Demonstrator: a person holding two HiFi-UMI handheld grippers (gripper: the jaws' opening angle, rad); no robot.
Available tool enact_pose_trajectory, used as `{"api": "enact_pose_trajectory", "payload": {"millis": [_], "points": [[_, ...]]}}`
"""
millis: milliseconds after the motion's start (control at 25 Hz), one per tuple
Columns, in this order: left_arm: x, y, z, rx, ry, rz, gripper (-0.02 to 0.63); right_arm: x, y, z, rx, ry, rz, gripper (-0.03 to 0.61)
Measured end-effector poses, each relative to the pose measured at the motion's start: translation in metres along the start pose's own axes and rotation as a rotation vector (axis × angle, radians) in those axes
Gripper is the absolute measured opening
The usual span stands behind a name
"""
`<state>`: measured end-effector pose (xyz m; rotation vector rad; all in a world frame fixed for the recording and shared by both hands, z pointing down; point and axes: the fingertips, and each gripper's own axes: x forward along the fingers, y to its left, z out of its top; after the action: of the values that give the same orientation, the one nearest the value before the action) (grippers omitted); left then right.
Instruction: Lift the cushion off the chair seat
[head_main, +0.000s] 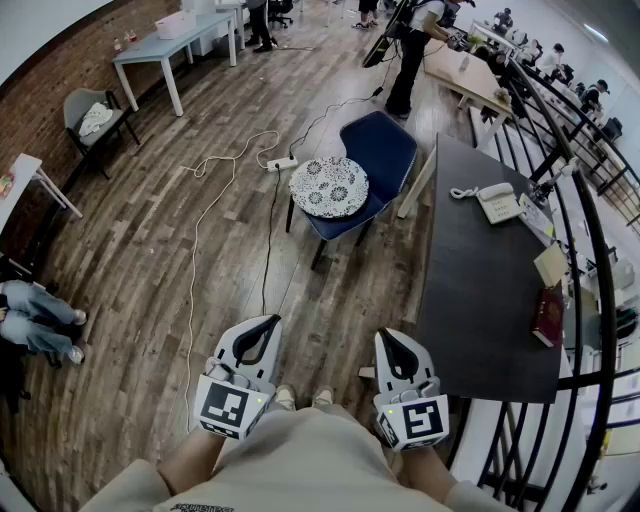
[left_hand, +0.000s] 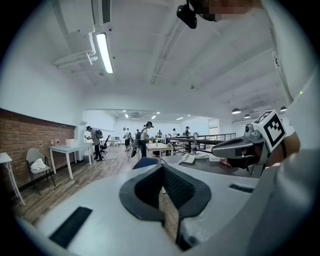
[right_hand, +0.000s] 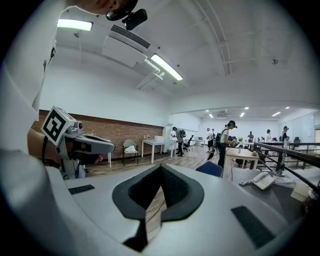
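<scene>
A round white cushion with a dark flower pattern (head_main: 329, 187) lies on the seat of a blue chair (head_main: 383, 150) some way ahead on the wooden floor. My left gripper (head_main: 272, 322) and right gripper (head_main: 386, 337) are held close to my body, far short of the chair. Both are shut with nothing between the jaws. In the left gripper view the chair's blue back (left_hand: 146, 162) peeks over the shut left gripper (left_hand: 161, 167). The right gripper view shows that chair back (right_hand: 210, 168) beyond the shut right gripper (right_hand: 160, 167).
A dark table (head_main: 488, 270) with a white telephone (head_main: 497, 203) stands right of the chair, next to a black railing (head_main: 590, 230). White cables and a power strip (head_main: 281, 162) lie on the floor left of the chair. A person (head_main: 410, 50) stands beyond it.
</scene>
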<state>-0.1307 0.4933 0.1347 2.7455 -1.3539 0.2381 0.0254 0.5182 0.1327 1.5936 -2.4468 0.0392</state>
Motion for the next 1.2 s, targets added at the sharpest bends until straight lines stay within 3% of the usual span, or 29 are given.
{"api": "enact_pose_trajectory", "payload": {"millis": [160,760,1200], "points": [[0.007,-0.01,-0.003,0.056,-0.017,-0.009,0.005,0.0,-0.008,-0.011,0.026,-0.004,0.0,0.002],[0.027,-0.032,-0.025,0.015,0.059,0.005,0.005,0.003,-0.038,-0.024,0.077,0.005,0.011,0.002],[0.049,-0.036,-0.039,0.018,0.09,0.08,0.005,0.007,-0.061,-0.037,0.069,-0.02,0.06,0.002]]}}
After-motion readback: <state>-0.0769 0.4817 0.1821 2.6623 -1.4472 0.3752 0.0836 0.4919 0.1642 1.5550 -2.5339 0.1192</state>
